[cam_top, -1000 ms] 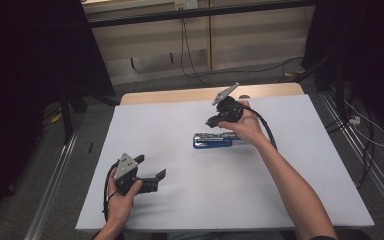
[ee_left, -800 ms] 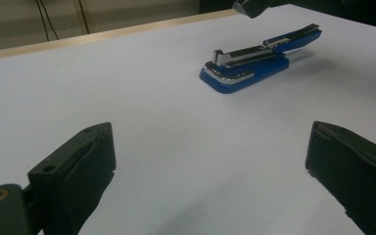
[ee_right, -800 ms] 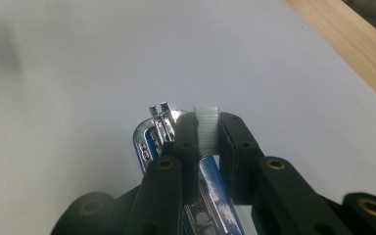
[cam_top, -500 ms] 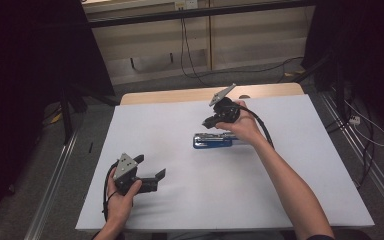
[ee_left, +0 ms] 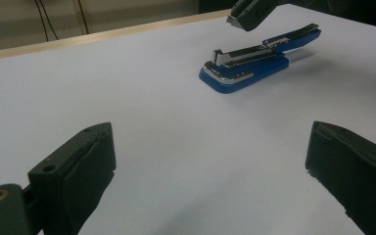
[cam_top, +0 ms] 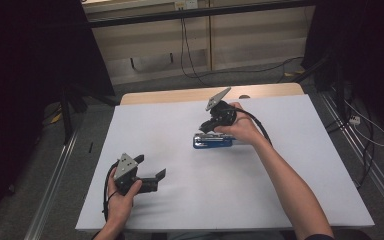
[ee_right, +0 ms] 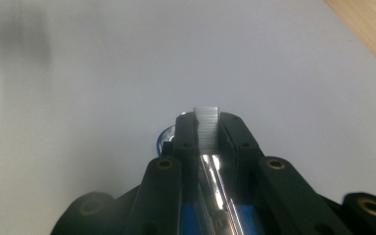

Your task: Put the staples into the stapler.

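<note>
A blue stapler (cam_top: 212,141) (ee_left: 245,66) with a silver magazine lies near the middle of the white tabletop (cam_top: 180,130). Just above its far end, my right gripper (cam_top: 207,125) (ee_right: 206,122) points down, shut on a short ridged strip of staples (ee_right: 206,117). The stapler's shiny rail (ee_right: 215,191) runs beneath its jaws. In the left gripper view the right gripper's tip (ee_left: 245,14) hovers over the stapler. My left gripper (cam_top: 150,166) (ee_left: 215,166) rests near the table's front left, open and holding nothing, aimed toward the stapler.
The table's wooden far edge (cam_top: 190,93) shows past the white surface. Cables (cam_top: 190,60) trail on the floor behind, and metal rails (cam_top: 55,175) run along both sides of the table.
</note>
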The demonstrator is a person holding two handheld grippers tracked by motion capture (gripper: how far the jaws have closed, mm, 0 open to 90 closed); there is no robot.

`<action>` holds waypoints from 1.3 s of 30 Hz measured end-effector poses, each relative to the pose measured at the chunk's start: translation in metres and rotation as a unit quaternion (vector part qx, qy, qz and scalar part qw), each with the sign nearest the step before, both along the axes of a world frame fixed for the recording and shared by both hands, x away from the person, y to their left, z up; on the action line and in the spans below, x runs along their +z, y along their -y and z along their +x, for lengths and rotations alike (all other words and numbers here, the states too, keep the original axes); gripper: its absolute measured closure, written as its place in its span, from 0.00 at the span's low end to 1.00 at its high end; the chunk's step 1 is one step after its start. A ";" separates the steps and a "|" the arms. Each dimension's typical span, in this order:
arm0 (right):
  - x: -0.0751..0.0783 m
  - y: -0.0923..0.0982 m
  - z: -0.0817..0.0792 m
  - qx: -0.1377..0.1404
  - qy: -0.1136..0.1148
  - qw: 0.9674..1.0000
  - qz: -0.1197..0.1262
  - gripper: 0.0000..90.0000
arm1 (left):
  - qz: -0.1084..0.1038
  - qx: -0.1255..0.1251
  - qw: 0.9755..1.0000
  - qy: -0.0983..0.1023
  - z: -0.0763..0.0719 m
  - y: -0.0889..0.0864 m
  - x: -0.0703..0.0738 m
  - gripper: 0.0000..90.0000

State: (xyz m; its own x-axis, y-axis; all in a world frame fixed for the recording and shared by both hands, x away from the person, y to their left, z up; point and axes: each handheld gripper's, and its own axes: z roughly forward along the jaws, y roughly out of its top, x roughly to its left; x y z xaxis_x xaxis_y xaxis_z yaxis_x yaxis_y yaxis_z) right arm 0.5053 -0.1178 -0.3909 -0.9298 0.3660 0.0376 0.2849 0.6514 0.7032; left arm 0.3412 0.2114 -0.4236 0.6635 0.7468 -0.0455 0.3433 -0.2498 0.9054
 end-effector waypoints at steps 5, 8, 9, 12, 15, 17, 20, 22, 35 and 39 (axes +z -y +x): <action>-0.001 -0.004 -0.001 0.029 0.015 0.999 -0.015 0.88 | 0.001 0.000 1.000 -0.001 0.000 0.000 0.000 0.05; -0.003 -0.006 0.000 0.036 0.015 0.999 -0.019 0.88 | 0.001 0.000 1.000 0.000 0.000 0.000 0.000 0.05; -0.004 -0.006 0.001 0.039 0.015 0.999 -0.022 0.88 | 0.000 -0.001 1.000 -0.001 0.000 0.000 0.000 0.05; -0.007 -0.007 0.004 0.040 0.008 0.999 -0.021 0.88 | 0.001 -0.002 1.000 0.000 0.000 0.000 0.000 0.05; -0.007 -0.008 0.006 0.043 0.000 0.999 -0.022 0.88 | 0.003 -0.004 1.000 -0.003 0.000 0.000 0.000 0.05; -0.008 -0.009 0.007 0.055 -0.005 0.998 -0.027 0.88 | 0.003 -0.004 1.000 -0.002 0.000 0.000 0.000 0.05; -0.009 -0.010 0.008 0.061 -0.009 0.997 -0.040 0.88 | 0.002 -0.004 1.000 -0.003 0.000 0.000 0.000 0.05; -0.010 -0.010 0.009 0.061 -0.010 0.997 -0.042 0.88 | 0.002 -0.002 1.000 -0.002 0.000 0.000 0.000 0.05; -0.013 -0.011 0.011 0.088 0.004 0.994 -0.061 0.88 | 0.003 -0.001 1.000 -0.004 0.000 0.000 -0.001 0.05; -0.015 -0.013 0.013 0.093 0.011 0.993 -0.067 0.88 | 0.004 -0.002 1.000 -0.003 0.000 0.000 0.000 0.05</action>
